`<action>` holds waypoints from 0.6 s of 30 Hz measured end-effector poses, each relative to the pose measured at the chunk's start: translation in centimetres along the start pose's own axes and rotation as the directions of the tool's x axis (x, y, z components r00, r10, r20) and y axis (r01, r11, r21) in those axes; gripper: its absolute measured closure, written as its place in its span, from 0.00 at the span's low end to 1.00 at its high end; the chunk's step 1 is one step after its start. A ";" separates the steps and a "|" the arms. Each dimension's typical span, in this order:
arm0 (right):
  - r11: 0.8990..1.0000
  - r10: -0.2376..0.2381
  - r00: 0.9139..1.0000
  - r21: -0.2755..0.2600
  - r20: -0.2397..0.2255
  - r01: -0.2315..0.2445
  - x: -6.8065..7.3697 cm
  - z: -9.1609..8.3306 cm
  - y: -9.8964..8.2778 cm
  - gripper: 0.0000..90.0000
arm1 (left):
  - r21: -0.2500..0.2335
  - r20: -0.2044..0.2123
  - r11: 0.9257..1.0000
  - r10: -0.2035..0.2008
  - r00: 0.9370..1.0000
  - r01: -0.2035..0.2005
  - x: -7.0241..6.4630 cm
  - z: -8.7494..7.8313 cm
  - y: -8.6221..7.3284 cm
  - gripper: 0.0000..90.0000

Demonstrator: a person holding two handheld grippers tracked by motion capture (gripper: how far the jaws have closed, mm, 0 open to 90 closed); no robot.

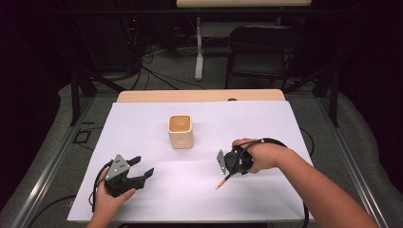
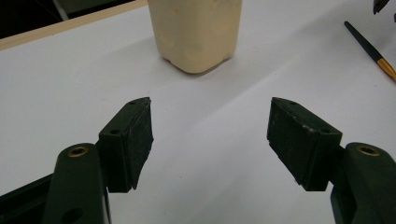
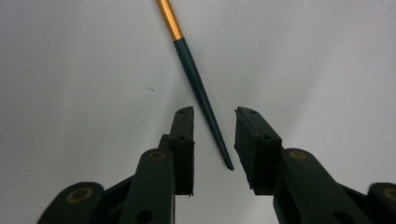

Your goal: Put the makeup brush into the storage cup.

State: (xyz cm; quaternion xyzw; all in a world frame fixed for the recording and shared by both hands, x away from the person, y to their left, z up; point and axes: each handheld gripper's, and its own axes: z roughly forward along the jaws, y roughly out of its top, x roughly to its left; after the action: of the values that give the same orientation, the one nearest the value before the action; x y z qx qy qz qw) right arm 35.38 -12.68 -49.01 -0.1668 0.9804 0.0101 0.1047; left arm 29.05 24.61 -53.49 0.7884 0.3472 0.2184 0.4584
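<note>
Closing right gripper, jaws narrowed around but not yet pressing thin brush lying right of and nearer than cream cup; advise centring handle between pads; left gripper wide, empty.

L hand is coming in from the bottom-left w/ the forearm barely in frame, holding the left gripper low and roughly level, jaws pointing up-right and standing wide apart w/ nothing between. R forearm is reaching in diagonally from bottom-right, the hand wrapping the right gripper, which is pointing down, probably tilted toward the L. Its jaws are standing narrowly apart, pads not pressing.
</note>
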 end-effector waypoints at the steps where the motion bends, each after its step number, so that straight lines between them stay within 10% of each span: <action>1: 1.000 -0.019 1.000 0.001 0.003 0.019 -0.1 0.1 0.1 0.77 | -0.002 -0.002 1.000 -0.004 1.000 0.004 0.0 0.0 0.0 0.35; 18: 0.994 -0.106 0.994 0.011 -0.035 0.107 -0.4 1.6 1.6 0.86 | -0.024 0.001 0.999 -0.042 0.999 0.042 0.5 -0.4 0.0 0.35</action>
State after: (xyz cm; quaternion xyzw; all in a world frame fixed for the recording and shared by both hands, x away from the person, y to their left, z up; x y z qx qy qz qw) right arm 35.51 -10.93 -50.56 -0.2184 0.9718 -0.0048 0.0891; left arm 29.13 25.20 -53.33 0.7756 0.3608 0.2128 0.4722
